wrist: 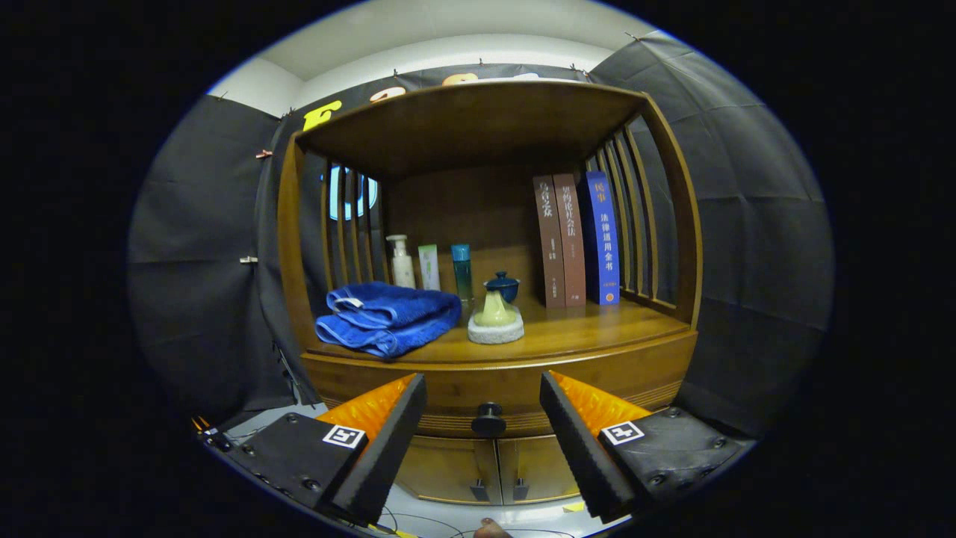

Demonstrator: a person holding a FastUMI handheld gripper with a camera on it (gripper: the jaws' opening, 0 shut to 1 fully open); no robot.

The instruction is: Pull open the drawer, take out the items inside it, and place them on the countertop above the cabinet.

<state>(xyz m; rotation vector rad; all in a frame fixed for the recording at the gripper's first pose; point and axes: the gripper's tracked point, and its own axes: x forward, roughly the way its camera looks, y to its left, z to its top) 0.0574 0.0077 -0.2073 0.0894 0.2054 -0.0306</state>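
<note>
The gripper (482,418) is held wide open with nothing between its fingers. The drawer (508,388) is seen shut, its knob (488,420) centred just ahead of the fingers. Beyond them, a blue towel (388,317) and small items are resting on the countertop (597,325); whether they came from the drawer cannot be told.

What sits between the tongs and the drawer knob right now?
Nothing visible. The tongs are open, and the drawer knob shows in the gap between the two fingers, just ahead, with nothing in front of it.
</note>
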